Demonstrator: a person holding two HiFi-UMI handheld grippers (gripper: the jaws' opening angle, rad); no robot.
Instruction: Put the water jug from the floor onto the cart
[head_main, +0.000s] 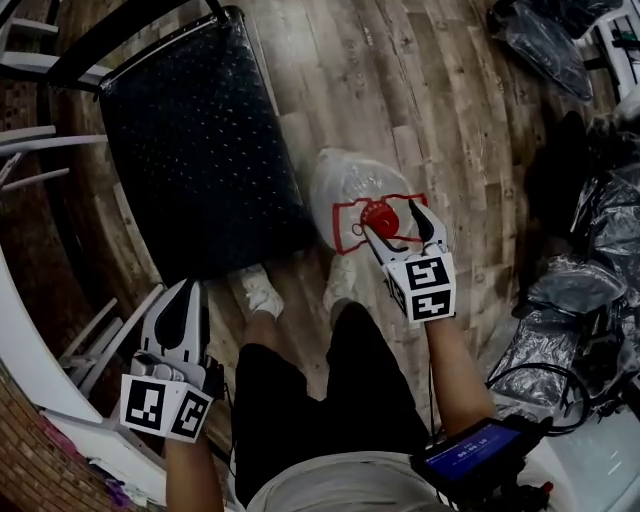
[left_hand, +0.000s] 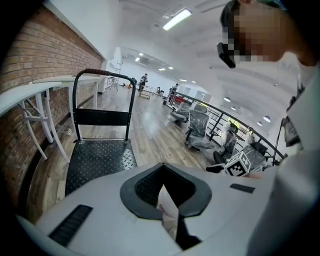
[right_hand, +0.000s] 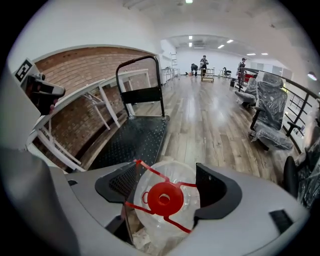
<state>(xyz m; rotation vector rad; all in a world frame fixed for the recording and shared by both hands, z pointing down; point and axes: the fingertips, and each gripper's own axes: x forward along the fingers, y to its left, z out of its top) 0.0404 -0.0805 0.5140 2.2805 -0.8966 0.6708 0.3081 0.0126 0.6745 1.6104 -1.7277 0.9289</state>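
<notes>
Right claw (head_main: 390, 222): released, jaws spread wide either side of the red cap (head_main: 380, 215), gripping nothing. Jug (head_main: 345, 182) upright directly below, on floor (head_main: 440, 110), just beside cart (head_main: 200, 140) corner. Left claw (head_main: 183, 292) clenched, empty, farther off.

Head view steeply down over the cart (head_main: 200, 150); both gripper views low, toward that same cart.

Clear, red-capped water jug (head_main: 345, 185) stands upright on the wood floor (head_main: 400, 80), just beside the black flat cart (head_main: 200, 150)
</notes>
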